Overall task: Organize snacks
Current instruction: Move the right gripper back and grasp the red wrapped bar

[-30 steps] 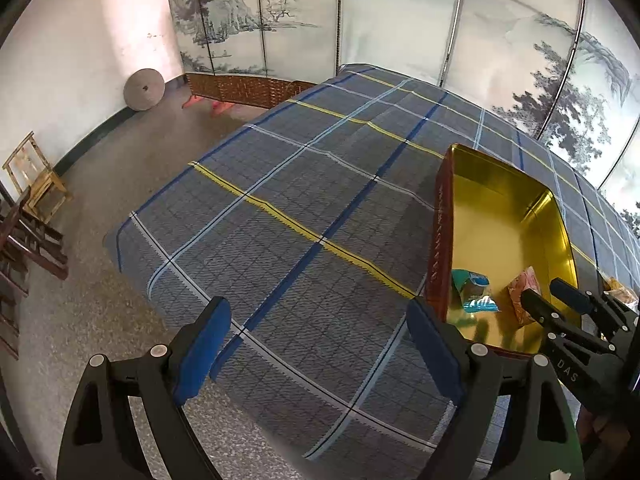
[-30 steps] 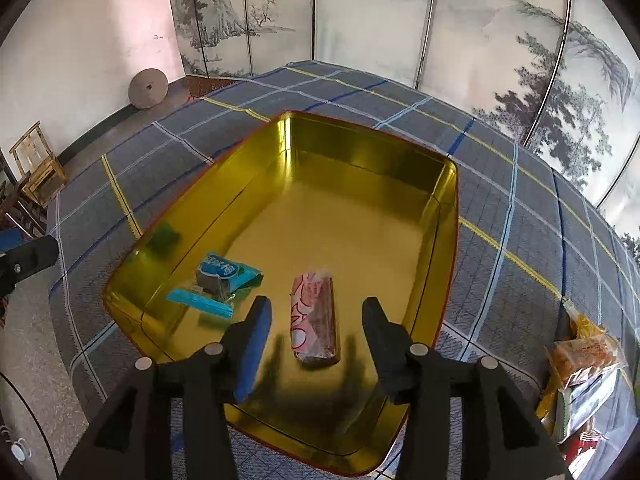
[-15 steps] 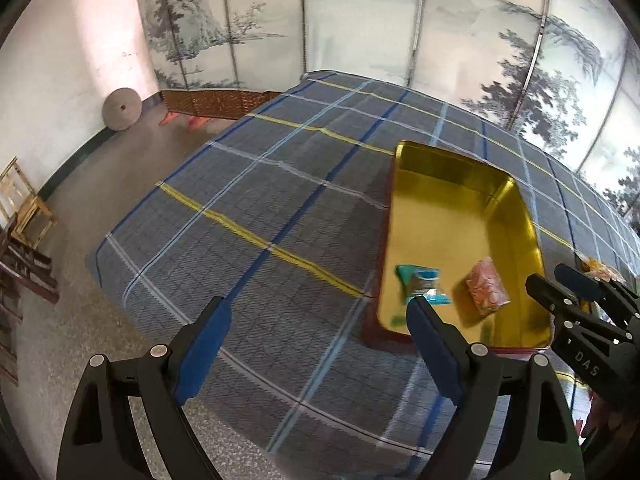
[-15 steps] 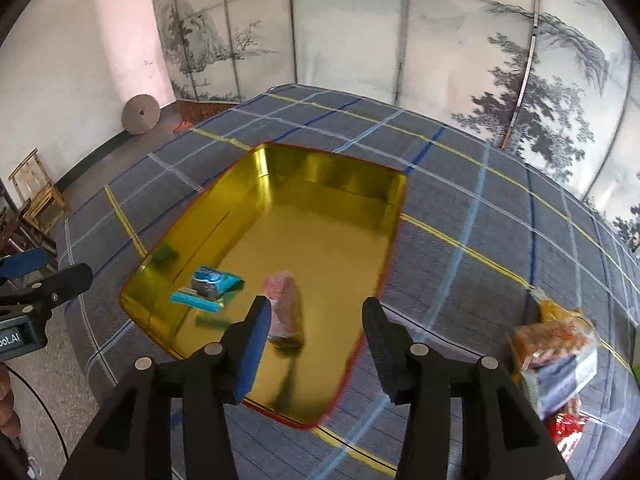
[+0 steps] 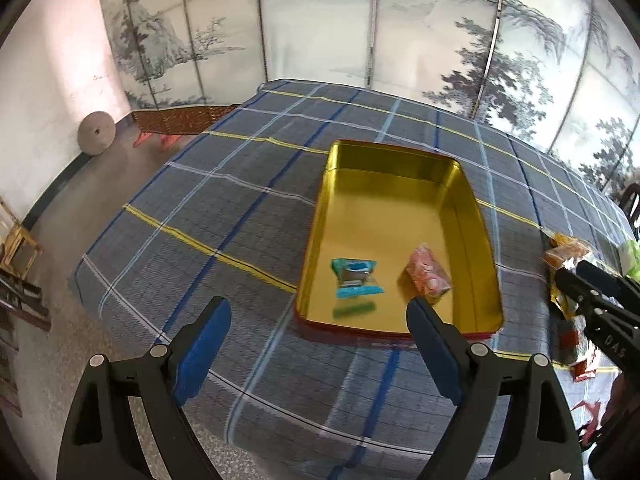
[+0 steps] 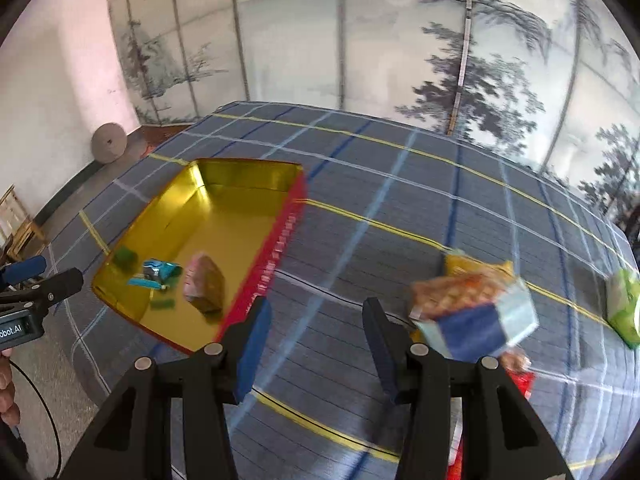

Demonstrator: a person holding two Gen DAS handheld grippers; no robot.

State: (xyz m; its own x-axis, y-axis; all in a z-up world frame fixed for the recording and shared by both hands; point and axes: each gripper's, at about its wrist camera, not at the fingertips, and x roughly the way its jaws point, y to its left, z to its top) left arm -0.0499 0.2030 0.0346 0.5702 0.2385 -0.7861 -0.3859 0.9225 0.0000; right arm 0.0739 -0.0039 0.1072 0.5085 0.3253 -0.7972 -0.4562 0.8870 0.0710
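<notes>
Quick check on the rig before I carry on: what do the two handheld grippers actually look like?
Both match: the left gripper and right gripper have black angular frames with silver pivot bolts and blue pads lining the fingers. White lettering marks each body's side, and a thin black cable loops below the left one.

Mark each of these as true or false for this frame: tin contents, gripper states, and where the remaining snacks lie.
1. The gold tin holds a teal-wrapped snack and a pink-wrapped snack. True.
2. The right gripper is clamped on the pink snack. False: its jaws are open with nothing between them, and that snack lies in the tin.
3. The left gripper is open and empty. True.
4. All snacks are in the tin. False: a pile of snack packets lies on the plaid cloth, outside the tin.
</notes>
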